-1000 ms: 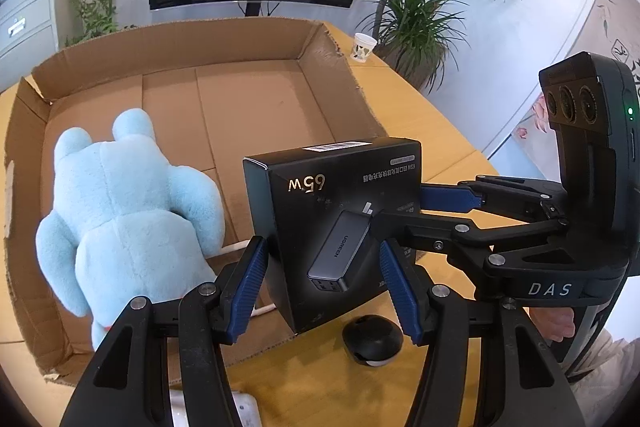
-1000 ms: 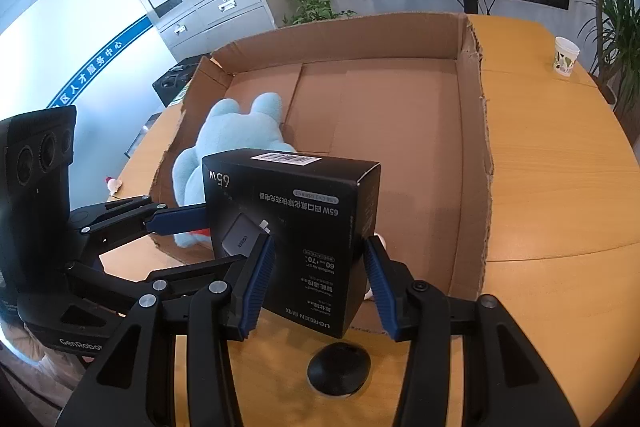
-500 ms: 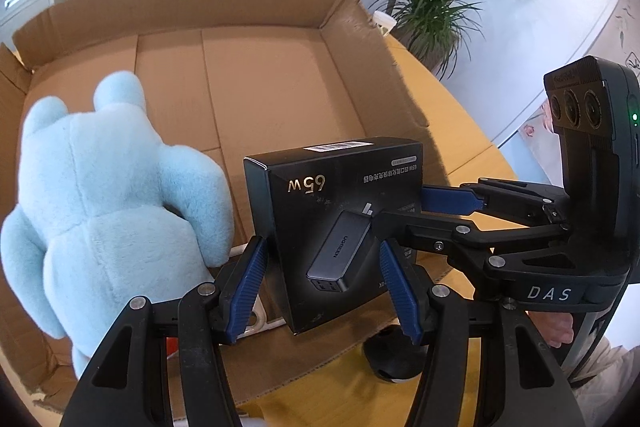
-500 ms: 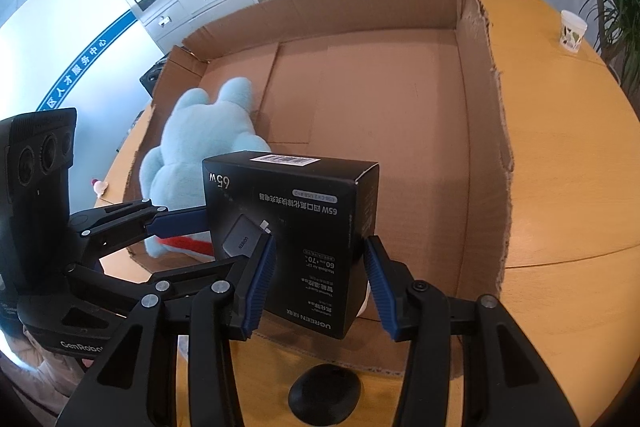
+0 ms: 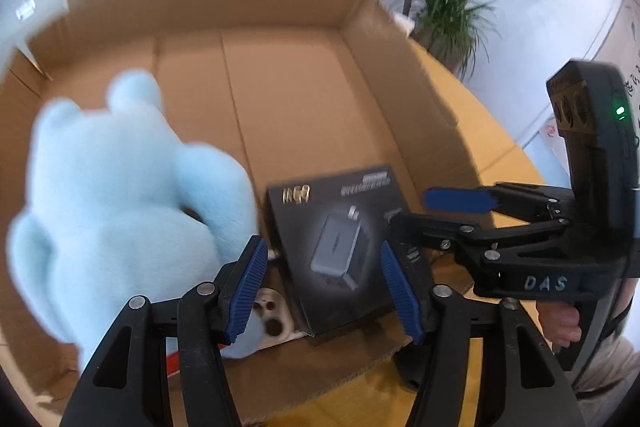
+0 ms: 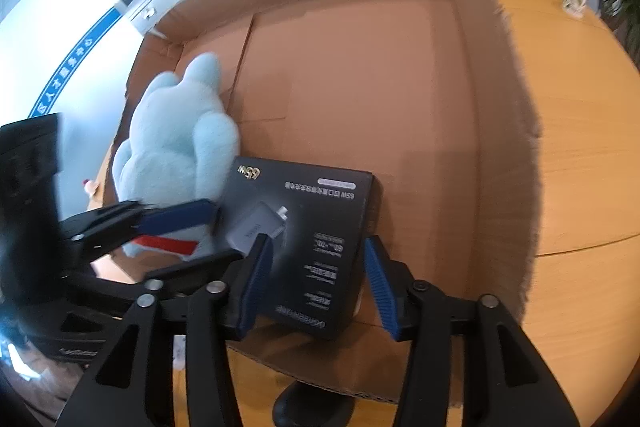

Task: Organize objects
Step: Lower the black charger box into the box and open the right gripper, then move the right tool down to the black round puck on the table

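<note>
- Right, the black charger box is down now: a moment ago I had it standing upright between both sets of blue pads above the near edge, and here it lies flat on the floor of the cardboard box.
- It sits near the front wall, just beside the blue plush toy, with one corner resting over a white phone that peeks out underneath.
- My left gripper is opening; its pads stand clear on either side of the charger box, not pressing it, so nothing is held.
- My right gripper is opening too; from its own camera the pads frame the box's near end with a gap on the right side, and on the left I can't quite tell whether the pad brushes it.
- My read: this item is delivered, so the placing step is done and what's left is to lift both tools out.
- One worry: the box on that phone may sit slightly tilted, though the blur keeps me from being sure.
</note>
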The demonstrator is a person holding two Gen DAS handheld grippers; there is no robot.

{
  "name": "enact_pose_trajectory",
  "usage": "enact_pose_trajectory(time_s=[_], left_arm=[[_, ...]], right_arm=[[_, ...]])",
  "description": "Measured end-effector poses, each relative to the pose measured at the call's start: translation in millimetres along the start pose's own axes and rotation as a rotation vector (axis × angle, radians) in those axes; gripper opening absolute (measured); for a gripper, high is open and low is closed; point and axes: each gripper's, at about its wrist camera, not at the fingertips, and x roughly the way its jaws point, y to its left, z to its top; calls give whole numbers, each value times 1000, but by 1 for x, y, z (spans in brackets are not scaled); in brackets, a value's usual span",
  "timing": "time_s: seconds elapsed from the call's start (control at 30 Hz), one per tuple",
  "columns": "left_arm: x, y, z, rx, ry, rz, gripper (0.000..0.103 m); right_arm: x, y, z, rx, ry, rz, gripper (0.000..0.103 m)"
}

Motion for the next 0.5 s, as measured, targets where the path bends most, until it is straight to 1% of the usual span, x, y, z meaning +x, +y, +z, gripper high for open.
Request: enact_pose_trajectory(time_s=[0.03,0.07,0.1,0.17,0.2,0.27,0.33,0.4,0.5], left_arm=[[-12,0,-2,1,-28,-4,65],[-23,0,-4,0,-55,-3,70],[-38,0,-8,0,-91,5,73],[-63,1,-17,1,-135,25,83],[-72,2,-22,2,-146,29,86],[-97,8,-38,0,-173,44,87],[-116,14,-55,-20,-186,57,88],[-131,26,-77,-48,-180,76,89],[-143,46,-109,-126,-174,95,89]], right_arm=[[-8,0,-2,-2,-31,-21,67],[-20,0,-4,-3,-67,-32,70],[-30,0,-6,-3,-92,-29,73],[-53,1,-12,-2,-140,4,75],[-65,3,-16,-4,-164,19,78],[-87,10,-28,-29,-209,35,79],[-104,21,-43,-85,-238,37,83],[-112,33,-56,-136,-245,45,83],[-117,53,-82,-208,-233,92,83]])
